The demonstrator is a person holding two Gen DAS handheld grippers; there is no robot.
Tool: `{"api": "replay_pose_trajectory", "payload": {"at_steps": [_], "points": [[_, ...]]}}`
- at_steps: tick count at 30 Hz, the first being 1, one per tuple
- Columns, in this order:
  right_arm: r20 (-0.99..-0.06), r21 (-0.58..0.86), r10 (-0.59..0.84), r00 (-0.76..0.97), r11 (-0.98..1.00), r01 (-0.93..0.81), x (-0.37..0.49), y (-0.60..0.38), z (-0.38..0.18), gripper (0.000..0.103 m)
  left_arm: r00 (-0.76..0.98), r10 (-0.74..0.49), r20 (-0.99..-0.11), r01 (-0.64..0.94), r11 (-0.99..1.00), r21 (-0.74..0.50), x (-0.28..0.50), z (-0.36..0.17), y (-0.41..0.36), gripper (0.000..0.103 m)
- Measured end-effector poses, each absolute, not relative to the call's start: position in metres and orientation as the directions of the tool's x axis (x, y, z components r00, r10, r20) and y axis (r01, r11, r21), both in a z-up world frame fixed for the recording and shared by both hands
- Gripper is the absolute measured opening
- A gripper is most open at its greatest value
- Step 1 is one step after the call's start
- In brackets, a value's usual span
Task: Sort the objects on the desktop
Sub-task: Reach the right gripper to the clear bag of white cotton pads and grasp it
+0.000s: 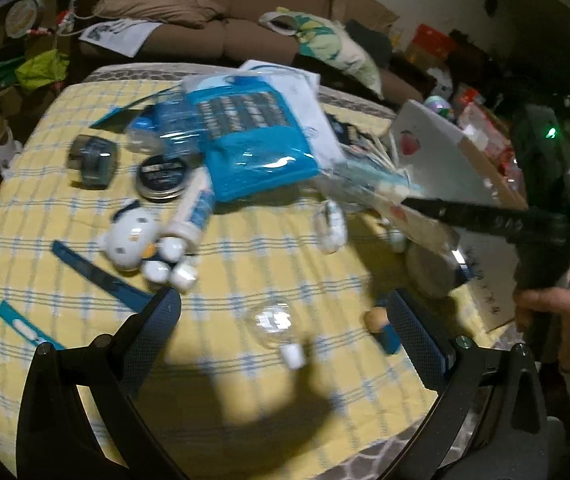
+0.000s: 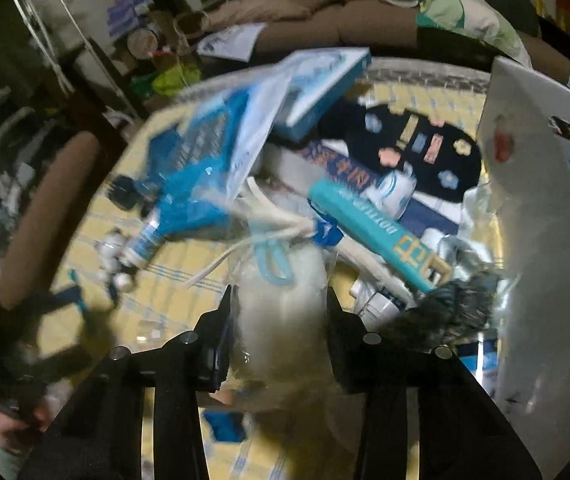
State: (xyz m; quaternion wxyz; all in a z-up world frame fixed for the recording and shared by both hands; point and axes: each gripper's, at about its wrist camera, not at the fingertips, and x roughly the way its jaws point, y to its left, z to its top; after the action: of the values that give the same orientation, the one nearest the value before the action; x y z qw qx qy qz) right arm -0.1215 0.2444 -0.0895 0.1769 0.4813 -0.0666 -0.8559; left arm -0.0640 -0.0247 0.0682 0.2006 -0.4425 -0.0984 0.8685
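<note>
My left gripper (image 1: 283, 310) is open and empty above the yellow checked tablecloth (image 1: 245, 248), over a clear round bulb with a white cap (image 1: 275, 326). My right gripper (image 2: 279, 304) is shut on a clear plastic bag (image 2: 281, 296) holding whitish items and blue-and-white packets. In the left wrist view the right gripper (image 1: 417, 202) holds that bag (image 1: 253, 136) lifted above the table. A white duck toy (image 1: 131, 240), a white tube (image 1: 193, 210), a round black tin (image 1: 165, 178) and a dark case (image 1: 93, 156) lie at left.
A white box (image 1: 437, 148) stands at the table's right, its wall also in the right wrist view (image 2: 533, 216). Inside lie a teal tube (image 2: 369, 232) and a black patterned pouch (image 2: 413, 148). Blue strips (image 1: 97, 272) lie near the left edge. A brown sofa (image 1: 245, 12) is behind.
</note>
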Motion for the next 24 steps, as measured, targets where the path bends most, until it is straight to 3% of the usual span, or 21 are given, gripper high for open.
{"api": "replay_pose_trajectory", "payload": {"at_steps": [3,5,6,7,9,12,14,17,20,22,24], "points": [[-0.767,0.371,-0.437,-0.470,-0.899,0.231,-0.117,0.254,-0.074,0.037,-0.509,0.484,-0.712,-0.311,-0.875,-0.372,-0.059,0.071,-0.008,0.103],[-0.740,0.431,-0.485,-0.466,-0.874,0.224,-0.113,0.263,-0.065,0.026,-0.485,0.533,-0.694,-0.358,-0.844,-0.399,-0.055,0.076,0.006,0.103],[-0.719,0.467,-0.516,-0.465,-0.855,0.226,-0.111,0.266,-0.061,0.016,-0.477,0.549,-0.686,-0.375,-0.834,-0.406,-0.054,0.079,0.010,0.103],[-0.697,0.507,-0.551,-0.459,-0.831,0.229,-0.108,0.267,-0.054,0.016,-0.471,0.566,-0.676,-0.407,-0.820,-0.403,-0.051,0.083,0.020,0.103],[-0.695,0.499,-0.543,-0.471,-0.836,0.229,-0.104,0.270,-0.042,0.016,-0.478,0.546,-0.688,-0.427,-0.829,-0.362,-0.049,0.088,0.032,0.103],[-0.740,0.374,-0.438,-0.511,-0.899,0.228,-0.101,0.270,-0.026,0.016,-0.472,0.514,-0.716,-0.412,-0.847,-0.336,-0.058,0.085,0.047,0.103],[-0.764,0.319,-0.390,-0.514,-0.921,0.226,-0.105,0.269,-0.026,0.017,-0.458,0.494,-0.739,-0.376,-0.861,-0.342,-0.070,0.079,0.052,0.103],[-0.793,0.261,-0.343,-0.504,-0.938,0.227,-0.122,0.265,-0.037,0.027,-0.428,0.473,-0.770,-0.346,-0.873,-0.343,-0.089,0.065,0.064,0.103],[-0.815,0.232,-0.324,-0.480,-0.942,0.241,-0.141,0.260,-0.057,0.031,-0.392,0.397,-0.830,-0.333,-0.902,-0.274,-0.110,0.046,0.085,0.103],[-0.832,0.211,-0.313,-0.457,-0.942,0.262,-0.156,0.255,-0.070,0.040,-0.373,0.364,-0.854,-0.321,-0.914,-0.249,-0.122,0.033,0.095,0.103],[-0.843,0.202,-0.309,-0.441,-0.941,0.273,-0.166,0.251,-0.081,0.042,-0.363,0.358,-0.860,-0.306,-0.918,-0.253,-0.132,0.025,0.100,0.103]]}}
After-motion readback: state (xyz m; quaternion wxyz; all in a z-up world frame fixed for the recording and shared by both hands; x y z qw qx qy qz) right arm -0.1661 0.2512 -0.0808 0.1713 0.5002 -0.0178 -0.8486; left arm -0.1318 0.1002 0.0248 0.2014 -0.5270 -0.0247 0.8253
